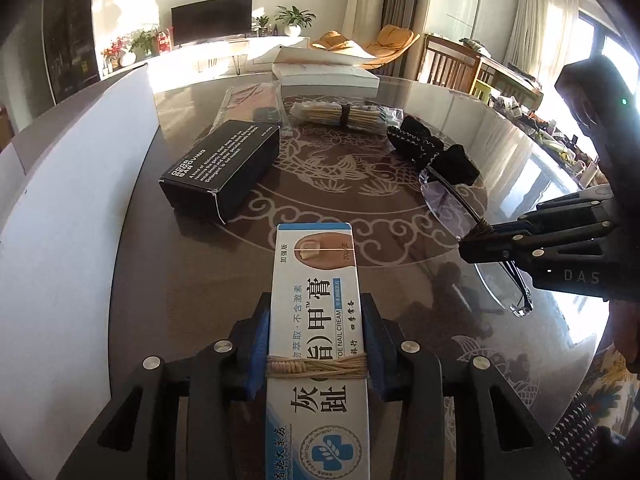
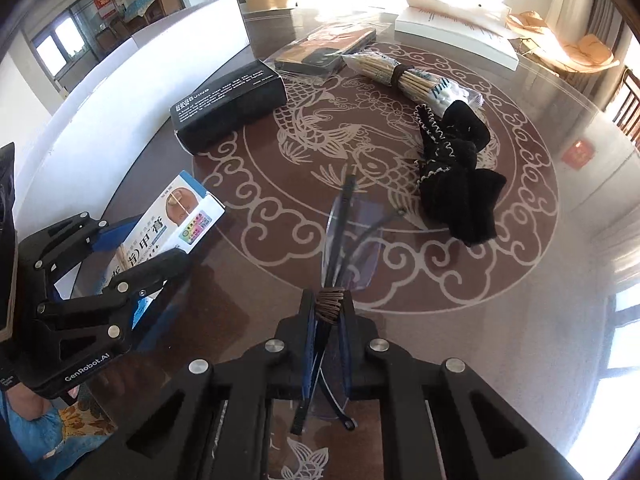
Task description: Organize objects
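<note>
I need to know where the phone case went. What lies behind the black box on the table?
Behind the black box lies a clear packet holding a dark phone case. The bundle of bamboo sticks crosses its near corner, and the black box hides part of the packet's edge.

Sunlit living room: television [image 1: 212,20] on a low white cabinet [image 1: 224,54], curtained windows [image 1: 540,12], orange chairs [image 1: 394,42].

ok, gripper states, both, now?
Left gripper: shut on the cream box.
Right gripper: shut on the folded glasses.
</note>
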The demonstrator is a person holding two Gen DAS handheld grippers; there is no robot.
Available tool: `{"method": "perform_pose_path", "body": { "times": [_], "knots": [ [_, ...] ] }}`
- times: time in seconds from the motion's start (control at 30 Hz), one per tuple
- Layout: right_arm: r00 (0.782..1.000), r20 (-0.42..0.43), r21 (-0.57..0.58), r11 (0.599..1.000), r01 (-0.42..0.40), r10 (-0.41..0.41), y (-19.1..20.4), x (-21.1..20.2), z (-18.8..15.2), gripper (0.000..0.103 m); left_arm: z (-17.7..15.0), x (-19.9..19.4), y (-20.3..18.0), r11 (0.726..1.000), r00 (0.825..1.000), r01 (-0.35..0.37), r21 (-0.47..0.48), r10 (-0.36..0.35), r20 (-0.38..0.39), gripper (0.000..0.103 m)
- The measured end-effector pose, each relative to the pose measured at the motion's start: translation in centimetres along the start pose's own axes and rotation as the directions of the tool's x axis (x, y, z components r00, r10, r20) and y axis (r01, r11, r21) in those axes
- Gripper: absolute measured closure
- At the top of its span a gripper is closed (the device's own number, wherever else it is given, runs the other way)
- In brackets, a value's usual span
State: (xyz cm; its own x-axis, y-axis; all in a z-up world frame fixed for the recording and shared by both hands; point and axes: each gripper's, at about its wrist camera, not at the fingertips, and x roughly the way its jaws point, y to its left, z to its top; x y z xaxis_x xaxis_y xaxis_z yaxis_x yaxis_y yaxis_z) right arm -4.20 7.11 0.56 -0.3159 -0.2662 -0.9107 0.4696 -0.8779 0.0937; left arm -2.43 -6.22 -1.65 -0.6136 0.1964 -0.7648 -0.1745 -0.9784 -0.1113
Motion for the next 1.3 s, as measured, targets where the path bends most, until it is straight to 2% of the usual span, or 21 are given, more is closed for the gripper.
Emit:
{"method": "perform_pose_path", "body": {
  "times": [0.13,0.27,0.37,0.47,0.53,0.6,0.67,0.73,0.77,0.8,0.87,0.93,1.0,1.07,1.13,1.2,1.27,1.3],
  "knots": [
    [0.997,0.056,0.044,0.998,-0.052,0.050,-0.1,-2.9,-0.1,0.092,-0.7,-4.4,0.6,0.993,0.993,0.081,-0.088,-0.073,0.089,0.062],
    [0.979,0.144,0.013,0.989,-0.146,0.143,3.6,-6.3,2.3,0.092,-0.2,-10.0,2.9,0.987,0.979,0.096,-0.130,-0.070,0.192,0.062],
    [0.948,0.199,-0.068,0.968,-0.241,0.250,9.1,-8.3,5.0,0.092,0.3,-14.2,6.9,0.984,0.969,0.046,-0.170,-0.002,0.247,0.062],
    [0.909,0.197,-0.179,0.925,-0.335,0.367,16.2,-8.7,7.2,0.092,0.3,-17.5,12.1,0.972,0.955,-0.076,-0.223,0.135,0.263,0.062],
    [0.888,0.167,-0.245,0.890,-0.384,0.429,21.0,-8.1,8.0,0.092,0.0,-18.5,16.1,0.948,0.946,-0.167,-0.271,0.232,0.228,0.062],
    [0.877,0.132,-0.300,0.862,-0.409,0.462,25.2,-6.7,8.4,0.092,-0.6,-19.0,19.7,0.919,0.935,-0.233,-0.318,0.301,0.186,0.062],
    [0.870,0.083,-0.324,0.839,-0.437,0.486,28.3,-4.6,8.4,0.090,-1.4,-18.1,22.8,0.885,0.928,-0.309,-0.349,0.361,0.091,0.061],
    [0.868,0.012,-0.326,0.823,-0.466,0.496,30.3,-2.3,8.2,0.078,-2.6,-16.5,25.3,0.855,0.922,-0.363,-0.370,0.387,-0.010,0.044],
    [0.877,-0.001,-0.325,0.829,-0.455,0.480,30.8,-1.4,7.9,0.058,-3.3,-15.8,26.1,0.842,0.918,-0.380,-0.383,0.395,-0.043,0.028],
    [0.886,0.013,-0.324,0.840,-0.434,0.463,30.7,-1.2,7.5,0.042,-3.8,-15.7,26.5,0.833,0.917,-0.384,-0.399,0.395,-0.056,0.028],
    [0.884,0.068,-0.322,0.848,-0.420,0.463,29.2,-1.7,6.6,0.036,-4.5,-16.5,26.1,0.824,0.912,-0.375,-0.424,0.409,-0.011,0.025],
    [0.880,0.123,-0.310,0.860,-0.405,0.458,26.8,-2.7,5.8,0.031,-4.6,-17.1,25.0,0.819,0.902,-0.379,-0.430,0.431,0.025,0.018],
    [0.886,0.206,-0.296,0.889,-0.349,0.416,23.5,-3.9,4.8,0.016,-4.2,-17.4,23.2,0.834,0.901,-0.368,-0.410,0.430,0.065,0.018],
    [0.901,0.284,-0.256,0.932,-0.258,0.327,19.7,-4.5,3.6,0.004,-3.5,-17.4,20.4,0.863,0.910,-0.338,-0.374,0.401,0.104,0.018],
    [0.919,0.327,-0.202,0.966,-0.159,0.220,15.7,-4.2,2.0,0.002,-2.4,-17.3,17.0,0.905,0.930,-0.277,-0.323,0.337,0.147,0.018],
    [0.942,0.328,-0.145,0.989,-0.026,0.073,11.7,-3.3,0.1,0.003,-1.6,-16.8,13.0,0.947,0.953,-0.190,-0.258,0.241,0.182,0.017],
    [0.954,0.297,-0.091,0.993,0.074,-0.043,7.8,-2.4,-1.7,0.003,-0.9,-15.9,8.6,0.980,0.972,-0.087,-0.180,0.123,0.200,0.016],
    [0.953,0.291,-0.070,0.992,0.109,-0.084,6.1,-2.0,-2.2,0.003,-0.7,-15.3,6.4,0.989,0.979,-0.040,-0.142,0.067,0.193,0.010]
  ]
}}
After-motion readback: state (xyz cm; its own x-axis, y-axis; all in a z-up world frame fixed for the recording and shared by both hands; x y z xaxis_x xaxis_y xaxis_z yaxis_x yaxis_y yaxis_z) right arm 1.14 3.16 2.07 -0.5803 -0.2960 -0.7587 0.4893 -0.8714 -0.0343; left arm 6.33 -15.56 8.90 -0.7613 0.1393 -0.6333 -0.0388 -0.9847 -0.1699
